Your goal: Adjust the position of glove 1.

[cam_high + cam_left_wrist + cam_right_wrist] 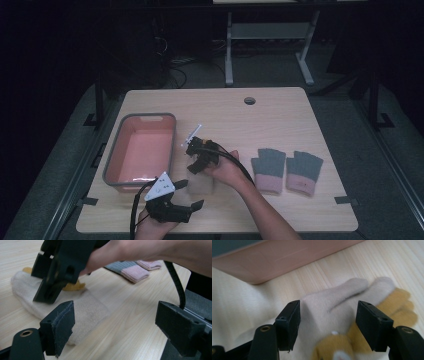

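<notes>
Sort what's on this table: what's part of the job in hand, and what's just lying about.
In the job:
cream glove
yellow glove
right tongs, open over them
left tongs, open

Lying about:
grey-and-pink gloves
pink bin

cream glove (329, 307), mustard glove (402, 306), pink bin (141, 150)

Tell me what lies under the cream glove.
A yellow glove lies under the cream glove, its fingers sticking out beside the cream ones. How far it runs beneath is covered. Both rest on the table beside the pink bin.
</notes>
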The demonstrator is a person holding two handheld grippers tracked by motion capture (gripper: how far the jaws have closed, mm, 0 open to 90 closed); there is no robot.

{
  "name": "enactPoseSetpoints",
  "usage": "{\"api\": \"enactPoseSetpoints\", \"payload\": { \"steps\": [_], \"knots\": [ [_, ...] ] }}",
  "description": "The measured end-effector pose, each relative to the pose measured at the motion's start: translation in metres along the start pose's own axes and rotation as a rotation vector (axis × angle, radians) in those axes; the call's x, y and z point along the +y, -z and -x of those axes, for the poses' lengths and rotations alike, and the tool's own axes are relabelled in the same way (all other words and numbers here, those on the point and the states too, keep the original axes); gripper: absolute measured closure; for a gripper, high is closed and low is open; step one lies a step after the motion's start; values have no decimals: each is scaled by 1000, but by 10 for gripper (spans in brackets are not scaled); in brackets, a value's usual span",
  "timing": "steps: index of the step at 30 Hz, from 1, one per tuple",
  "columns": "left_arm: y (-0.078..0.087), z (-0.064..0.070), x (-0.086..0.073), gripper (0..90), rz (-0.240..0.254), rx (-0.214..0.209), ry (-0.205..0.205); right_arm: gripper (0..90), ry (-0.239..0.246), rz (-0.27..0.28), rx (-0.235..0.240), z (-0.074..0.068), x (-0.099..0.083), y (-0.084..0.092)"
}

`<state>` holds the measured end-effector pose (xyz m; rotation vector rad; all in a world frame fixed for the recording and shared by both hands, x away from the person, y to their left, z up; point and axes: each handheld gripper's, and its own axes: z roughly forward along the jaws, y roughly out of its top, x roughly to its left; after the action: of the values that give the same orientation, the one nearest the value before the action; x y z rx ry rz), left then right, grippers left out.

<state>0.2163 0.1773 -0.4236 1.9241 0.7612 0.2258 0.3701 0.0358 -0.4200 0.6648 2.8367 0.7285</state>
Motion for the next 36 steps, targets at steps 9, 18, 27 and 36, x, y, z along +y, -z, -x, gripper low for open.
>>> {"api": "enactPoseSetpoints", "payload": {
  "steps": [9, 18, 27, 36],
  "knots": [
    [-2, -1, 2, 162, -7, -2, 9, 395, 39, -45, -21, 7, -11, -1],
    [-11, 2, 6, 163, -18, -10, 8, 392, 3, -52, -33, 21, -38, 14],
    [-29, -2, 13, 164, -78, -42, 42, 311, -119, 46, -1, 29, -59, 38],
    [-43, -10, 22, 164, -83, -36, 135, 312, -245, 124, 19, 28, -87, 68]
  ]
}}
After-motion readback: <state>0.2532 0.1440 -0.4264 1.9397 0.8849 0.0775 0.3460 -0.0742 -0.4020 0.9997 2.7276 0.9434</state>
